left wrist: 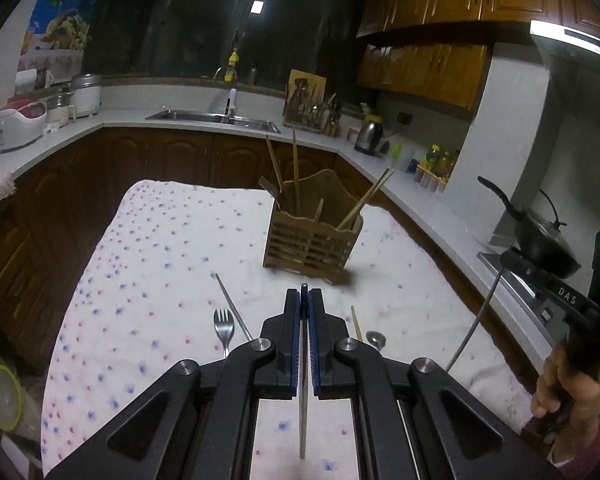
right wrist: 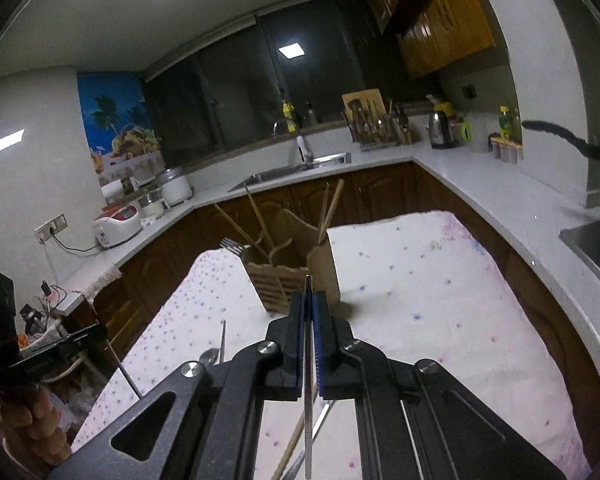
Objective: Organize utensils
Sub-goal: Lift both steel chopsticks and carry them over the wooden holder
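Observation:
My left gripper point(left wrist: 304, 292) is shut on a thin metal chopstick point(left wrist: 302, 400) that runs down between its blue pads. My right gripper point(right wrist: 309, 296) is shut on a second metal chopstick point(right wrist: 308, 432). Both are held above the flowered cloth point(left wrist: 148, 280), short of the slatted wooden utensil holder point(left wrist: 312, 240) point(right wrist: 284, 280), which holds wooden chopsticks and a fork point(right wrist: 232, 246). On the cloth lie a fork point(left wrist: 224, 328), a metal chopstick point(left wrist: 234, 308), a wooden chopstick point(left wrist: 356, 328) and a spoon point(left wrist: 376, 338). The right gripper point(left wrist: 504, 260) shows at the left view's right edge, held by a hand point(left wrist: 560, 384).
Kitchen counters wrap around the cloth-covered table, with a sink point(left wrist: 212, 117), a kettle point(left wrist: 368, 134), a rice cooker point(left wrist: 18, 124) and a black wok point(left wrist: 540, 240) on the stove at right. The holder stands near the table's far edge.

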A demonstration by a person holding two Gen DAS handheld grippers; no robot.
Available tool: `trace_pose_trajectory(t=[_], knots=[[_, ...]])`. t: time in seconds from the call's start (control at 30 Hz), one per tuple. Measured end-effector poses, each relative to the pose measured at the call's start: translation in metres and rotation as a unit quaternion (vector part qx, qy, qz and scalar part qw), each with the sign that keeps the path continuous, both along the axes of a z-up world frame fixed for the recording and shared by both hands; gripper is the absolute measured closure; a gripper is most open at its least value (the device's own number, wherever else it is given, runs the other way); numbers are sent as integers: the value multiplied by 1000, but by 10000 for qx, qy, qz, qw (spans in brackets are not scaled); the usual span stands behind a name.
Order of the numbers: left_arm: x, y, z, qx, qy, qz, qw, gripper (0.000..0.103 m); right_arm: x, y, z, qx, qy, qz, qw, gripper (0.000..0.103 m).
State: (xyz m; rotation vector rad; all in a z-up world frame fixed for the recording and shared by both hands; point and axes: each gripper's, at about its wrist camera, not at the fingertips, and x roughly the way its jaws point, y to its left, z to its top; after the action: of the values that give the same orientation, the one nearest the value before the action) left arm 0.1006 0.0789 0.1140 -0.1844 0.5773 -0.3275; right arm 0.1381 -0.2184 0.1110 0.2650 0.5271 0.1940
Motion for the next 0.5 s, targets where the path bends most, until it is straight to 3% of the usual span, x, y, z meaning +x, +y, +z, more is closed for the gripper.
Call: trace_pose_trajectory(t=[0.5], knots=[[28,11,17,-216,-337,151,9991,101,29,4,0,198,-140,52,9997,99]])
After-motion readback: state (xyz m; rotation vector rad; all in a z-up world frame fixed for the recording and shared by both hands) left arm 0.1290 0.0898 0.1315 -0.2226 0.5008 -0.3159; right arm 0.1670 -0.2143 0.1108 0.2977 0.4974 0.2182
